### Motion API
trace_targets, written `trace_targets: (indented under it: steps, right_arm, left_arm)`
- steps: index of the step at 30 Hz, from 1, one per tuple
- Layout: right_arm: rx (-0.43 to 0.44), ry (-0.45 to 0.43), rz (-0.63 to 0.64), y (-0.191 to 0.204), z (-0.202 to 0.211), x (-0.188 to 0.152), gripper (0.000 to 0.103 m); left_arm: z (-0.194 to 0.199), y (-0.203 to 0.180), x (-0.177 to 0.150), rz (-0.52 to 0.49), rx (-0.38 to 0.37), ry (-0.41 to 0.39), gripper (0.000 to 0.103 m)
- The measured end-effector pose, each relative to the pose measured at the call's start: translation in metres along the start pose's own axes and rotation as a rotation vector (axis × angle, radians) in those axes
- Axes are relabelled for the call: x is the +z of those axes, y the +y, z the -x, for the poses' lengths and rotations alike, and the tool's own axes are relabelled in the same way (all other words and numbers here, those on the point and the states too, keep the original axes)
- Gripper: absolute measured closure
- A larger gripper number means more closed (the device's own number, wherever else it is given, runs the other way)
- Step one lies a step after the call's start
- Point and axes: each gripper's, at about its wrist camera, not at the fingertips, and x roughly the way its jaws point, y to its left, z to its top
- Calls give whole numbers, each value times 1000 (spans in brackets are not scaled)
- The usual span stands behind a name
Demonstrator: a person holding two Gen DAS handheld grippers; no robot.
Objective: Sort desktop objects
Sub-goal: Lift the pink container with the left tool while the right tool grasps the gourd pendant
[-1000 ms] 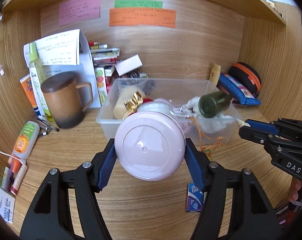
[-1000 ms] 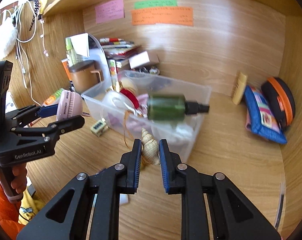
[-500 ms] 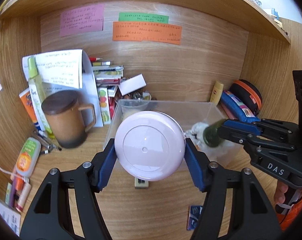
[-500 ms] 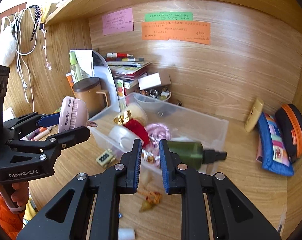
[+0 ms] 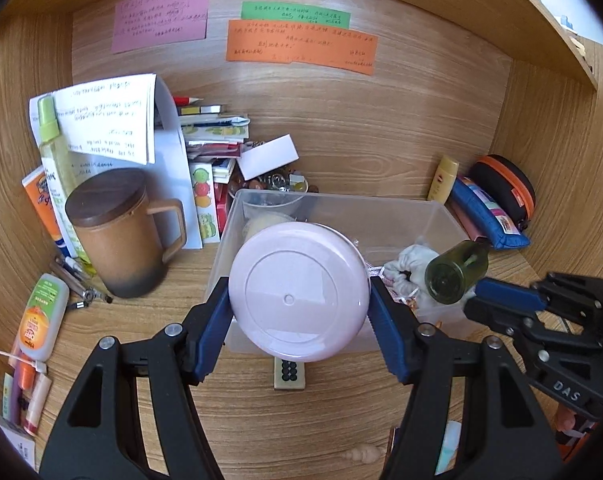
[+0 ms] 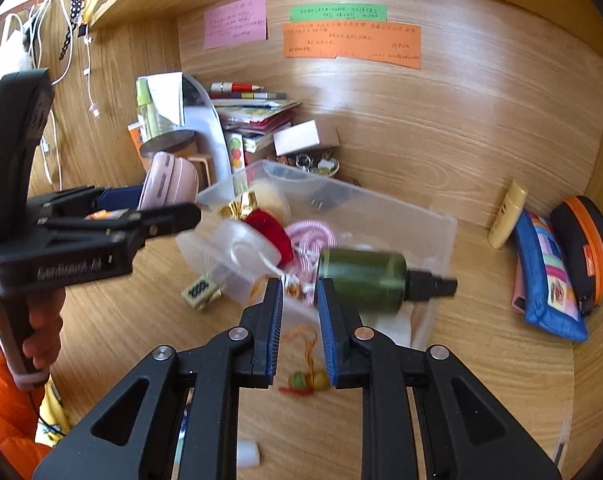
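Pink case (image 5: 299, 292) sits clamped between the blue pads of the left gripper (image 5: 299, 308), which is spread about half wide around it, held above the near wall of the clear bin (image 5: 341, 204) just ahead. From the left wrist the case shows only its round flat face; the right wrist view catches it edge-on (image 6: 167, 186), with a seam splitting it into two halves. The right gripper (image 6: 299, 312) has its pads drawn nearly together with nothing between them; the green bottle (image 6: 361, 280) lies on its side in the bin just past its right fingertip. The left view shows the bottle's round base (image 5: 455, 272) and the right gripper to the far right, while the right view shows its black spray top. Only the right view shows the bin's contents: a red pouch (image 6: 269, 232) and pink cord (image 6: 311, 238). A tile (image 5: 288, 372) lies on the counter (image 5: 293, 432) under the case. A mug (image 5: 121, 236) stands ahead to the left
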Motion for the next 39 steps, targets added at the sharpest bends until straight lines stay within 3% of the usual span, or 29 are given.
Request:
trace_targets:
  steps: [4,8,20,30,39]
  right_arm:
    - [1,32,-28,-5,3,-16,85]
    - [-12,91,-51,-9,-7,-30,71]
    - [-11,243,-112,-18,-60,-52,71]
    - [-58,229,-66,-8,-65,-52,69]
    - [-29,161,-43,7,-43,-45,74]
  left_arm:
    - [3,2,-4,5,1,1,38]
    - [8,3,-8,8,-5,-4,38]
    - [8,10,-26,24,-32,19,38]
    - [3,14,-41,52,-58,53,38]
    - [7,9,-48,53,-71,65,38]
